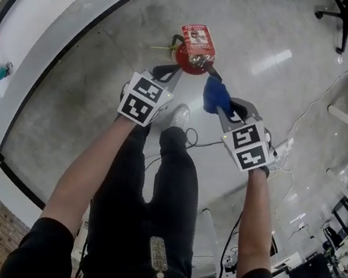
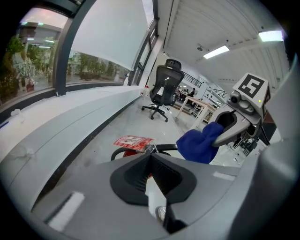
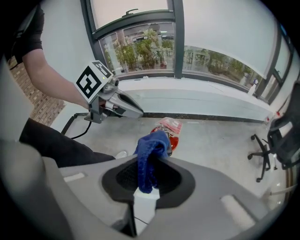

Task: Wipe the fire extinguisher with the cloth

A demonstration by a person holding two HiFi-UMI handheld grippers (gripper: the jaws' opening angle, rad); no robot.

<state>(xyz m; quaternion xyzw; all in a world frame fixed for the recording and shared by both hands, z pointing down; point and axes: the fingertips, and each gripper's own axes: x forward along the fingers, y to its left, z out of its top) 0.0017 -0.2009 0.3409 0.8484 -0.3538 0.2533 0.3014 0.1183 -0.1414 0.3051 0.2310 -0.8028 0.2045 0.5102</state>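
Note:
A red fire extinguisher (image 1: 194,52) stands on the concrete floor with a red and white tag (image 2: 132,141) at its top. My left gripper (image 1: 170,70) hovers just at its left side, jaws shut with nothing seen between them. My right gripper (image 1: 221,107) is shut on a blue cloth (image 1: 216,94), which bulges past the tips just right of the extinguisher's top. In the right gripper view the cloth (image 3: 150,154) hangs in front of the extinguisher (image 3: 171,133), with the left gripper (image 3: 126,107) beyond it. The left gripper view shows the cloth (image 2: 201,143) to the right of the black handle.
A curved white window ledge (image 1: 52,35) runs along the left, with a teal bottle (image 1: 0,72) on it. A black office chair (image 2: 161,91) stands further off on the floor. Cables (image 1: 291,148) lie to the right. The person's shoe (image 1: 179,116) is just below the extinguisher.

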